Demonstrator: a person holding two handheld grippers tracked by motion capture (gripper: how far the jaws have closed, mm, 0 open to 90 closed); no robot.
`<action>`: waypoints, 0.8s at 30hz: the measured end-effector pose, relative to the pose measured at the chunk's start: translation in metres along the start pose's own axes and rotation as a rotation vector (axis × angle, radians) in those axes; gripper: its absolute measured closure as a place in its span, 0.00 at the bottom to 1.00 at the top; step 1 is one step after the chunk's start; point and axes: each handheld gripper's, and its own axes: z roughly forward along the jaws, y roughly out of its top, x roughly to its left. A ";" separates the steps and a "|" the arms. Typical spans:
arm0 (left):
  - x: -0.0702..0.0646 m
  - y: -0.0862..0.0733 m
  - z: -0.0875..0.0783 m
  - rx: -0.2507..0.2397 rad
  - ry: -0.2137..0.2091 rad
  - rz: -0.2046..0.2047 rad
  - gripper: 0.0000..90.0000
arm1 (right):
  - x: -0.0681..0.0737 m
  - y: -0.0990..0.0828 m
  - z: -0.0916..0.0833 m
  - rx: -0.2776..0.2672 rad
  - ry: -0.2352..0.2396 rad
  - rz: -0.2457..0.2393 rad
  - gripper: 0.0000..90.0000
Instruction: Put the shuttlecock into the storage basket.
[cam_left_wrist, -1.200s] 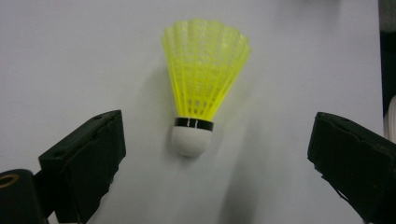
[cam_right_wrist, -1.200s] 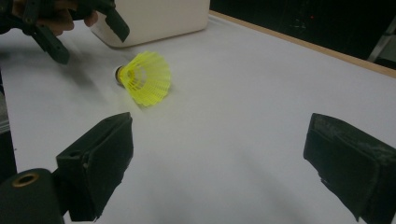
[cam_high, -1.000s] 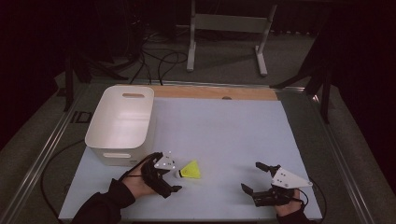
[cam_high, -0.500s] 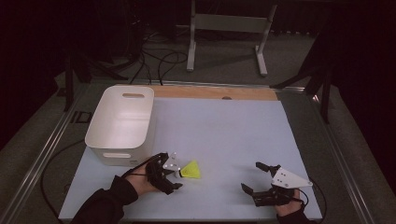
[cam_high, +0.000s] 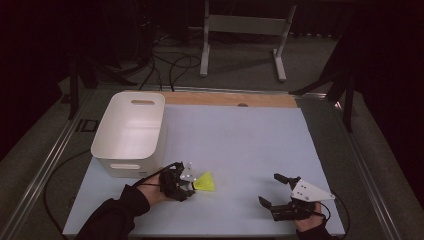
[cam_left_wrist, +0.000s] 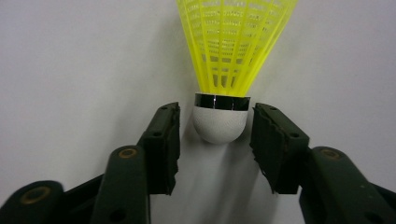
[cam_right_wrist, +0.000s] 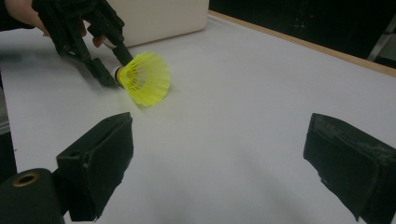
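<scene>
Black rubber pads of the left claw have just been closing around the white cork nose of a yellow shuttlecock, a slim gap left on each side, not yet pinching. The shuttlecock lies on its side, long axis running straight away from that claw, skirt outermost, just beside the white bin. The right claw, spread wide and empty, waits well apart. Beneath is a pale bench in a dark room.
</scene>
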 end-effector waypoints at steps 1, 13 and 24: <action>0.000 0.000 0.000 0.002 0.001 0.004 0.61 | 0.000 0.000 0.000 0.000 -0.001 0.000 0.09; 0.000 0.005 0.001 0.009 0.008 0.031 0.72 | 0.000 0.000 0.000 0.000 0.000 0.001 0.09; 0.002 0.006 -0.011 -0.011 -0.021 0.048 0.72 | 0.000 0.000 0.000 0.000 -0.001 0.001 0.09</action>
